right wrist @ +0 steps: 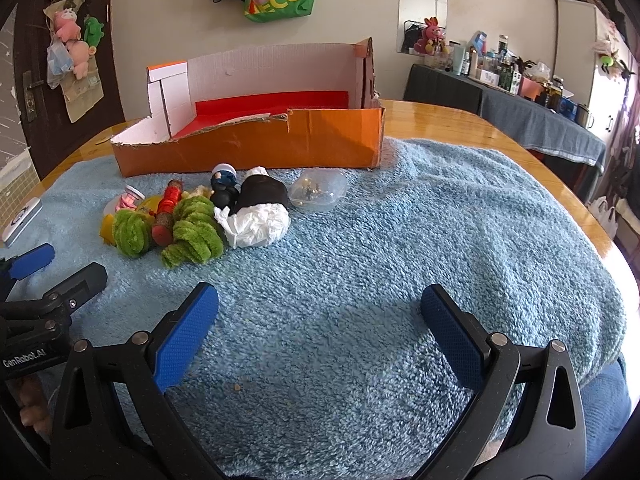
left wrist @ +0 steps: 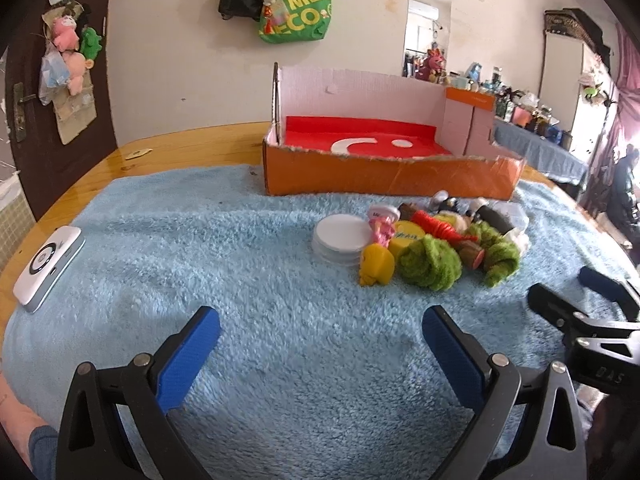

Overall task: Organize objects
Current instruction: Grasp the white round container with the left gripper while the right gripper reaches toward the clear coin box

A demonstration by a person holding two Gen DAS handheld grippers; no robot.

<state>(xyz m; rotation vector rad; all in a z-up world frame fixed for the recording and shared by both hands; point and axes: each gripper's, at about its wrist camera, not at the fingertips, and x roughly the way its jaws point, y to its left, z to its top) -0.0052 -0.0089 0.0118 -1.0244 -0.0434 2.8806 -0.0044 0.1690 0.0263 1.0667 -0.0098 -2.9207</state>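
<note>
Low side-by-side views, shared toy pile [left wrist: 424,240]

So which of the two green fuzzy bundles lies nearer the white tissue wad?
The elongated green bundle, right of the red-wrapped stick; the rounder one sits left of it.

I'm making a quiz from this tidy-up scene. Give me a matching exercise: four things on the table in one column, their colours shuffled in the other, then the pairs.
Things:
1. cardboard box
2. towel
3. round lid
4. fuzzy ball

Colours:
A. white
B. green
C. orange outside
D. light blue

Pairs: 1-C, 2-D, 3-A, 4-B
</note>
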